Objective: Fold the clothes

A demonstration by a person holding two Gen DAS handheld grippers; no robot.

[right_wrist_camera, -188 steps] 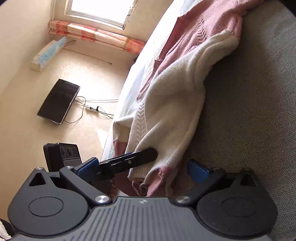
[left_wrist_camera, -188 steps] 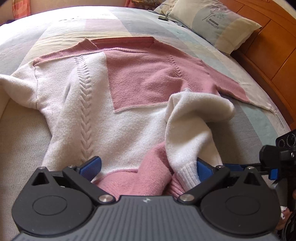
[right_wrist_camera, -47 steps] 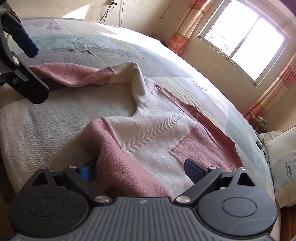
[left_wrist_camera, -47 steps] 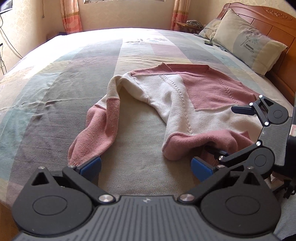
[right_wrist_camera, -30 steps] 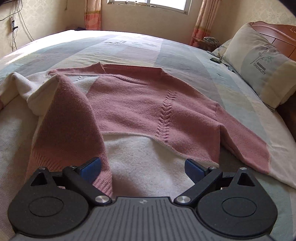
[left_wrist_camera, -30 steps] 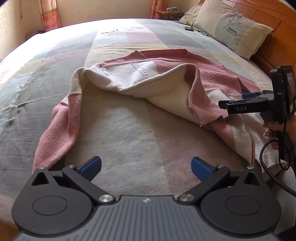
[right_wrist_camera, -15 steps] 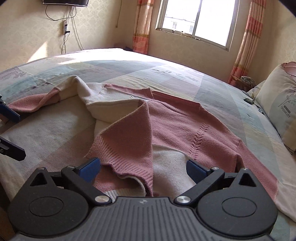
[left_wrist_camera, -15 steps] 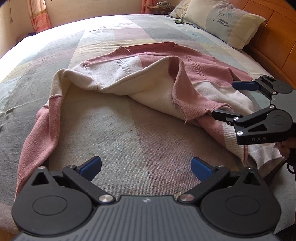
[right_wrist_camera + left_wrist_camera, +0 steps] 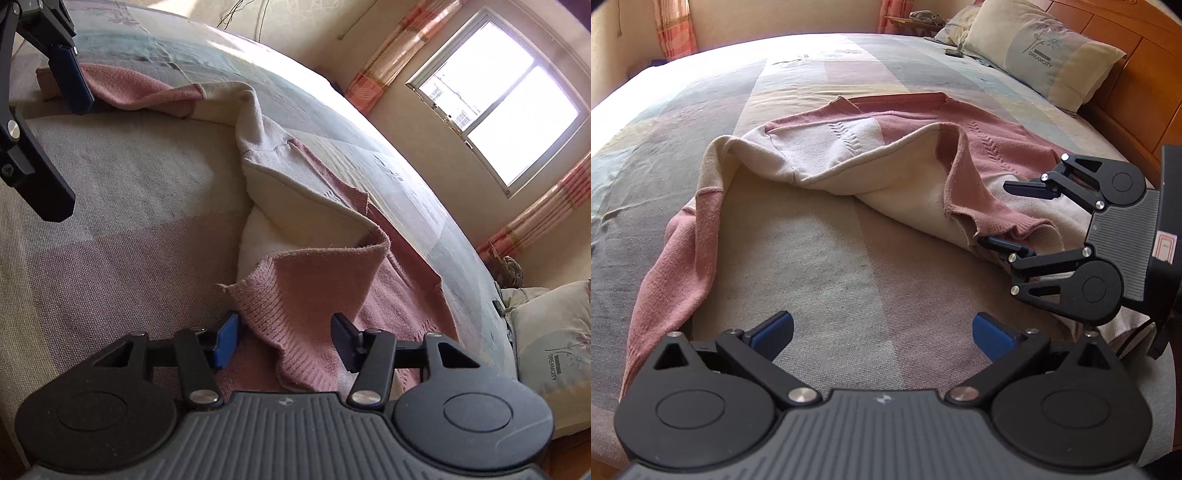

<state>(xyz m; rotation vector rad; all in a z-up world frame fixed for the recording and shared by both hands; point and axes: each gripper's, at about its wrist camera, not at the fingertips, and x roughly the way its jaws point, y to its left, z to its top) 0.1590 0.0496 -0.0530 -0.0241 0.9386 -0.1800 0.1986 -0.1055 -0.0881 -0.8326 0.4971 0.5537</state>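
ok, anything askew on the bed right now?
Yes: the sweater is not flat. Its pink hem is flipped over the body, bunched between the closing jaws of the right gripper. One sleeve trails crooked toward the open left gripper.

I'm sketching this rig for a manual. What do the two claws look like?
Both match. The left claw and right claw have black ribbed bodies, two round pivot housings, silver screws, angled black linkage arms and blue finger pads. No sleeves visible.

A wide bed (image 9: 820,266) with a pastel patchwork cover carries a pink-and-cream knitted sweater (image 9: 871,177) at centre, and a beige printed pillow (image 9: 1045,55) at two o'clock.
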